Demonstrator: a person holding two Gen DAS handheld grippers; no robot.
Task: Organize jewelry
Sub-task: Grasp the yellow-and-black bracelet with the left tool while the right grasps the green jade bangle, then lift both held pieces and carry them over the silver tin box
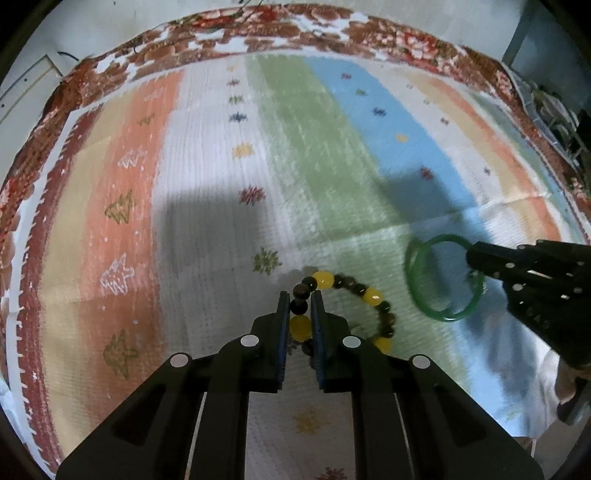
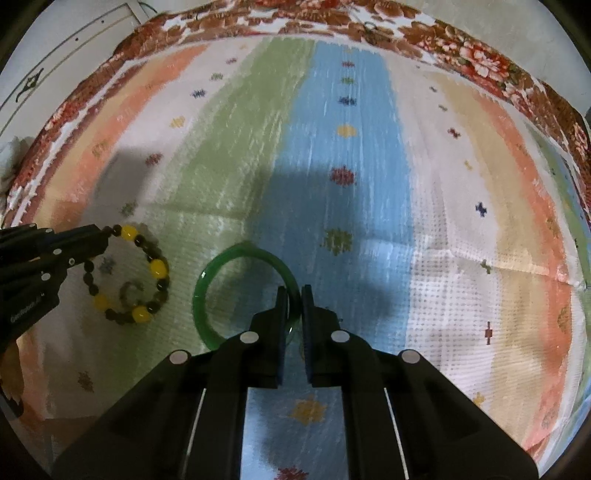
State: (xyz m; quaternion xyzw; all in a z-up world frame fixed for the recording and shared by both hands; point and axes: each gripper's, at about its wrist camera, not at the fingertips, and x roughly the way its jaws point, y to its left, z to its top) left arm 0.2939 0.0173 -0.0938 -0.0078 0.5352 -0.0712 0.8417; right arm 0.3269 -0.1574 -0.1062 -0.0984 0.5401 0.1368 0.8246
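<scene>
A bead bracelet (image 1: 354, 295) of dark and yellow beads lies over the striped cloth. My left gripper (image 1: 300, 301) is shut on its left side, beads showing between the fingers. It also shows in the right wrist view (image 2: 147, 273), with the left gripper (image 2: 101, 238) at its left. A green bangle (image 2: 221, 280) is clamped at its right rim by my right gripper (image 2: 294, 295). In the left wrist view the bangle (image 1: 432, 306) hangs from the right gripper (image 1: 474, 262) to the right of the beads.
A striped pastel cloth (image 1: 207, 177) with small star and tree patterns covers the surface, over a floral brown tablecloth (image 1: 258, 22). A wall panel (image 2: 55, 44) stands beyond the far left edge. Metal furniture (image 1: 554, 118) sits at the far right.
</scene>
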